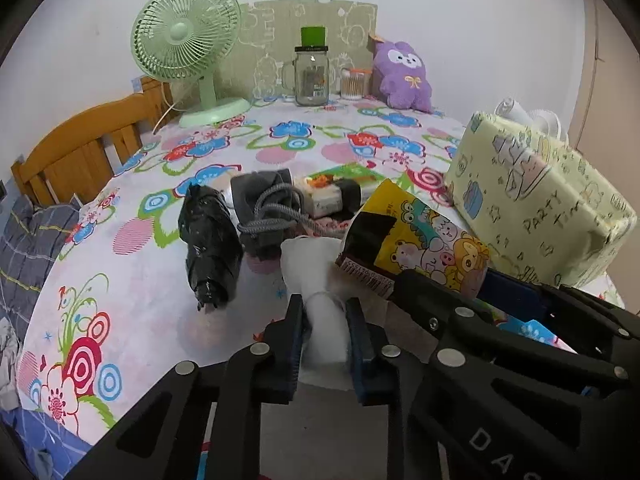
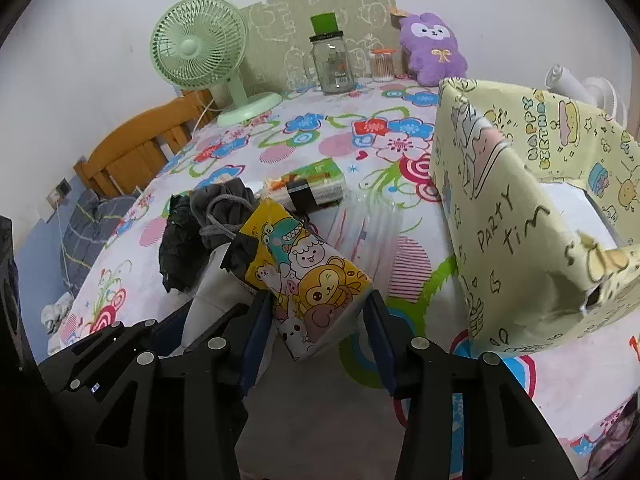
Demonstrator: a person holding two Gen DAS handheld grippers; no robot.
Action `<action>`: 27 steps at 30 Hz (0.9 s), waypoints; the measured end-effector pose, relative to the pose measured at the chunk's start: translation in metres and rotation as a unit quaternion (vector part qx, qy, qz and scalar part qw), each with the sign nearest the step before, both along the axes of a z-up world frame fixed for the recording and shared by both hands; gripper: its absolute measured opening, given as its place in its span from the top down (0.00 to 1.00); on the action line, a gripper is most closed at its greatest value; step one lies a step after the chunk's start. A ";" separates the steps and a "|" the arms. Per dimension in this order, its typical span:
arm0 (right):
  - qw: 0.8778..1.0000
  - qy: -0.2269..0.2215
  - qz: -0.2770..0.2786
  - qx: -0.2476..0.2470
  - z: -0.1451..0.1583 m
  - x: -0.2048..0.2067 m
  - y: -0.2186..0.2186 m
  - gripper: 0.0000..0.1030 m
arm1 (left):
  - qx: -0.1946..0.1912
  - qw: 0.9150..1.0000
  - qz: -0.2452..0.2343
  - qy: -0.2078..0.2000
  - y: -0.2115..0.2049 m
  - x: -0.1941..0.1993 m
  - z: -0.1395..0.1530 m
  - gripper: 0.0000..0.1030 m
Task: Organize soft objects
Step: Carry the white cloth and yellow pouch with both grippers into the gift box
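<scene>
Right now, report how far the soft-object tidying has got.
Done: nothing visibly sorted. In hand: left hand-held gripper pinches a white soft item; right hand-held gripper clamps the cartoon tissue pack. Left: black bundle, grey drawstring cloth beside the wrapped box.

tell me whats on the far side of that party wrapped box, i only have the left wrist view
Observer: In the right wrist view the wrapped box is open on top, with a white inside and a torn flap at its near corner.
Operator: do the right tongs have the cartoon pack
Observer: The cartoon tissue pack sits between the right tongs, both pads at its sides; I cannot tell how firmly they press.
Operator: anything behind the pack i cant see
Observer: A clear plastic bag lies flat on the floral sheet, between the pack and the box.
</scene>
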State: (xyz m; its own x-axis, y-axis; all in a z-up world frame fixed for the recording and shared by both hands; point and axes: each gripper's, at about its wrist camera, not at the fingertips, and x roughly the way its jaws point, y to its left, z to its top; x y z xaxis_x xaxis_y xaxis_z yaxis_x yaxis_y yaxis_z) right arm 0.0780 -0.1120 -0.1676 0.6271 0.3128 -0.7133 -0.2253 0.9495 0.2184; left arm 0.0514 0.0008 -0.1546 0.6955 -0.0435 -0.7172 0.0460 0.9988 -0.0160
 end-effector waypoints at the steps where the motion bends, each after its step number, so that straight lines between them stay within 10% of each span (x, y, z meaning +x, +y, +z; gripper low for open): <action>1: 1.000 -0.003 0.000 0.000 0.004 -0.001 0.000 0.52 | 0.000 1.000 0.000 -0.003 0.000 -0.001 0.004 0.83; 27: 0.996 -0.082 -0.026 0.009 0.098 0.006 -0.031 0.52 | -0.010 0.997 -0.015 -0.076 -0.030 0.013 0.093 0.83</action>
